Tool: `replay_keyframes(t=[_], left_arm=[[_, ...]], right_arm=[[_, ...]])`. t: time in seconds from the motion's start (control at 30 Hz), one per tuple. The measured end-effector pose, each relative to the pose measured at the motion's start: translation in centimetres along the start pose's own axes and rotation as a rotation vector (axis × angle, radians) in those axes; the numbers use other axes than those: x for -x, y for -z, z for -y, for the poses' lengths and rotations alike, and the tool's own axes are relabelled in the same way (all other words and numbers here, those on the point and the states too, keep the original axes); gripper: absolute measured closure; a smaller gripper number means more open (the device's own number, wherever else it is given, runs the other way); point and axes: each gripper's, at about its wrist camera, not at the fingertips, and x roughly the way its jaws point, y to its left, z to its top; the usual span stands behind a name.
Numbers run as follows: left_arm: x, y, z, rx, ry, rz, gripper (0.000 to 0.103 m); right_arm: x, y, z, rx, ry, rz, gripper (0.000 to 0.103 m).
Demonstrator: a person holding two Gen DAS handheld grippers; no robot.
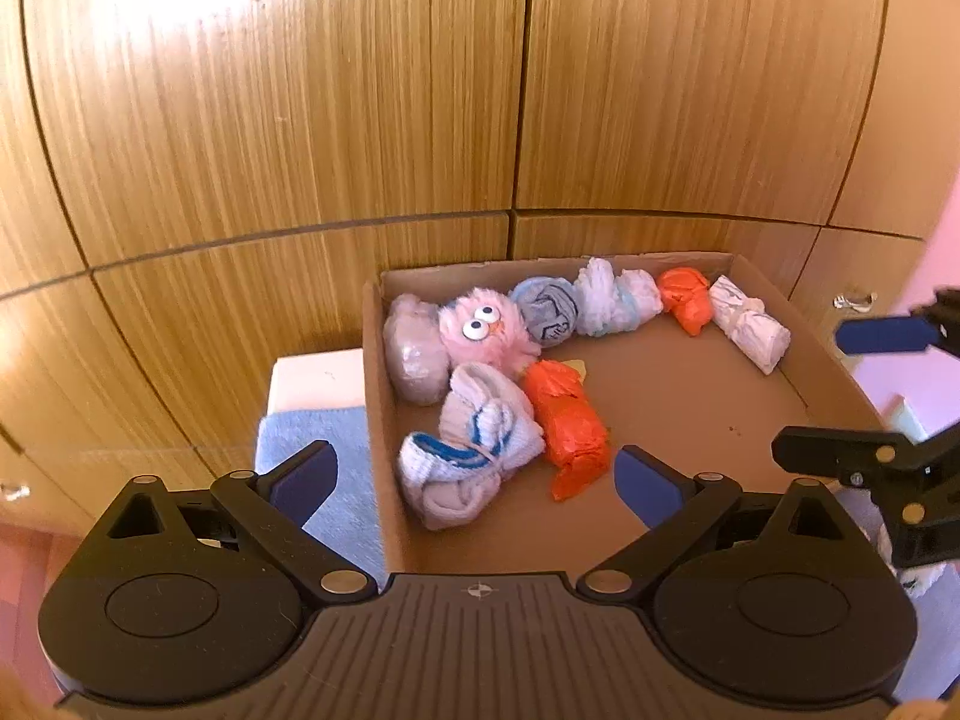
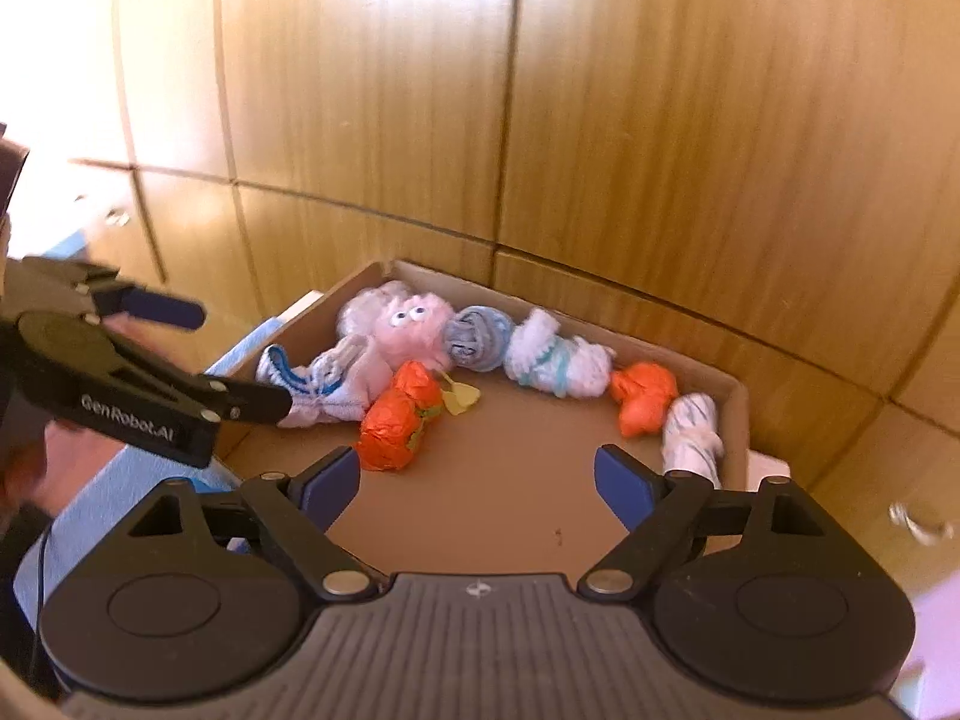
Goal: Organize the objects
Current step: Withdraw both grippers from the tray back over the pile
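Both hand-held grippers gape above cardboard box.

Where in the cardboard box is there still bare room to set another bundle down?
The cardboard box has bare floor in its near middle, between the long orange bundle and the white rolled sock. It is crowded along the back wall and in the left corner around the pink fluffy toy.

A cardboard box held rolled socks and a pink fluffy toy along its far wall, before wooden cupboard doors. The right hand-held gripper hung wide apart and empty above the box floor. The left hand-held gripper reached in from the left.
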Motion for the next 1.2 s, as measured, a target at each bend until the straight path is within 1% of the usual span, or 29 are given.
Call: replay_keyframes(t=[0.07, 0.13, 0.27, 0.37, 0.47, 0.53, 0.63, 0.73, 0.83, 0.9, 0.97, 1.03, 1.1, 1.17, 1.2], left_arm=[[0.1, 0.1, 0.3, 0.015, 0.003, -0.003, 0.002], [0.5, 0.3, 0.6, 0.028, 0.008, -0.002, 0.001], [1.3, 0.7, 0.8, 0.059, 0.031, -0.002, 0.001], [2.5, 1.7, 0.9, 0.056, 0.037, 0.022, 0.001], [3.9, 3.3, 0.5, 0.050, 0.034, 0.053, 0.001], [4.8, 4.9, 0.4, 0.039, 0.020, 0.077, 0.001], [6.0, 7.4, 0.6, 0.020, 0.001, 0.128, 0.001], [6.8, 9.6, 1.1, -0.014, 0.003, 0.165, 0.001], [6.8, 11.2, 1.9, -0.045, 0.021, 0.172, 0.001], [6.2, 12.0, 2.4, -0.066, 0.027, 0.164, 0.001], [5.5, 12.4, 2.8, -0.082, 0.018, 0.149, 0.001], [4.8, 12.6, 3.0, -0.087, 0.014, 0.132, 0.001], [4.2, 12.7, 3.1, -0.095, 0.019, 0.121, 0.001], [3.5, 12.7, 3.2, -0.109, 0.016, 0.118, 0.001], [3.3, 12.7, 3.2, -0.112, 0.014, 0.112, 0.001]], right_arm=[[0.6, 0.5, 0.1, -0.051, 0.021, 0.007, 0.018], [1.6, 1.0, 0.4, -0.093, 0.038, 0.020, 0.013], [3.6, 2.2, 0.9, -0.137, 0.069, 0.042, 0.010], [5.7, 3.5, 1.0, -0.156, 0.101, 0.066, 0.008], [7.8, 5.6, 1.1, -0.159, 0.125, 0.100, 0.006], [9.2, 7.6, 1.3, -0.153, 0.141, 0.122, 0.005], [10.1, 10.5, 1.3, -0.135, 0.175, 0.141, 0.003], [10.1, 13.1, 1.6, -0.145, 0.185, 0.136, 0.003], [9.1, 15.0, 1.9, -0.134, 0.206, 0.117, 0.004], [8.5, 15.7, 1.8, -0.129, 0.215, 0.110, 0.004], [7.8, 16.0, 1.9, -0.135, 0.211, 0.099, 0.006], [7.2, 16.0, 2.1, -0.141, 0.200, 0.101, 0.009], [6.9, 16.1, 2.3, -0.141, 0.211, 0.103, 0.011], [6.3, 16.2, 2.7, -0.151, 0.209, 0.099, 0.014], [6.0, 16.4, 2.9, -0.153, 0.206, 0.094, 0.018]])
